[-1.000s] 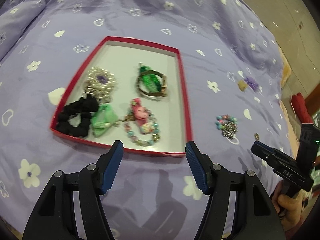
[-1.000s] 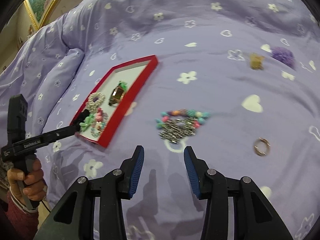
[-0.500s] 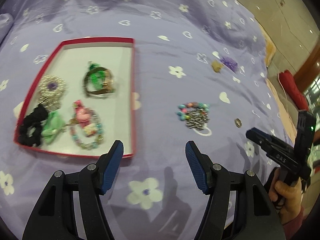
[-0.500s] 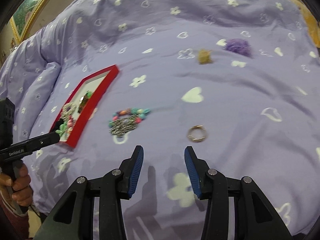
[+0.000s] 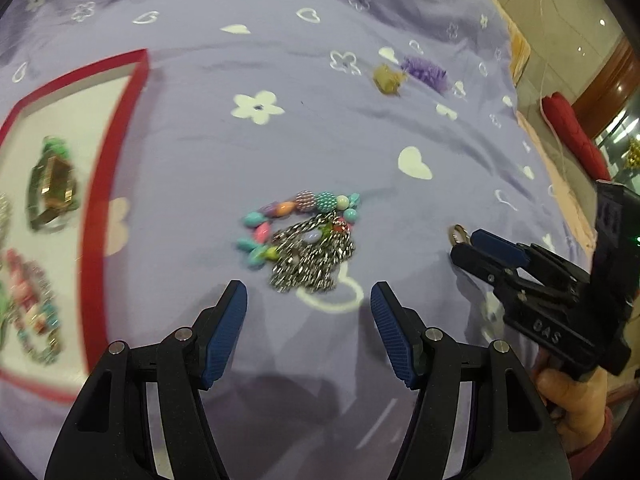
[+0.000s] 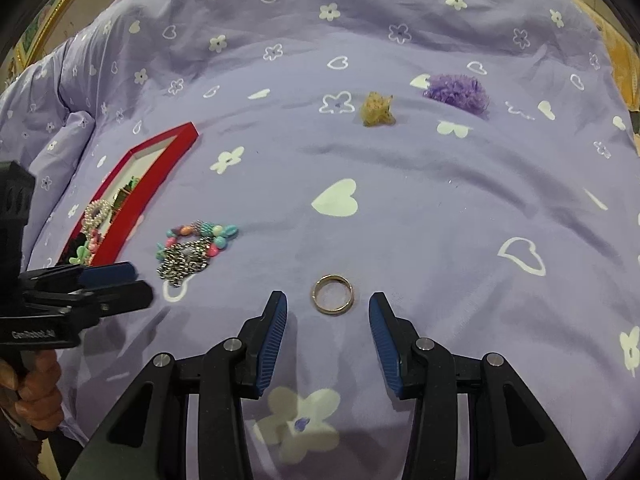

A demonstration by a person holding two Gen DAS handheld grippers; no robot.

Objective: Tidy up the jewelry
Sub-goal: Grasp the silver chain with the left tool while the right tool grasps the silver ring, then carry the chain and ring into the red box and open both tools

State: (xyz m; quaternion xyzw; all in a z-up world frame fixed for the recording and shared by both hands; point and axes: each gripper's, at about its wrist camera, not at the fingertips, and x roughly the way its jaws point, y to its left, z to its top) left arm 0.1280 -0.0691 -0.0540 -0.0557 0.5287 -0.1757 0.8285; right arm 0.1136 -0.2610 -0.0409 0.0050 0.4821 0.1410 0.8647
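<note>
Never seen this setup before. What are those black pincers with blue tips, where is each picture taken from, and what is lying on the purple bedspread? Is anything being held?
No robot here: a person holds a handheld two-finger gripper in each hand, with a fisheye camera on each looking along its fingers. One picture is from the left gripper, the other from the right gripper.

On the bedspread lie a red tray already holding several pieces, a beaded bracelet tangled with a silver chain, a gold ring, a small yellowish trinket and a purple fluffy piece.

Nothing is held. Both grippers are open: the left hangs over the bracelet, the right over the ring.
</note>
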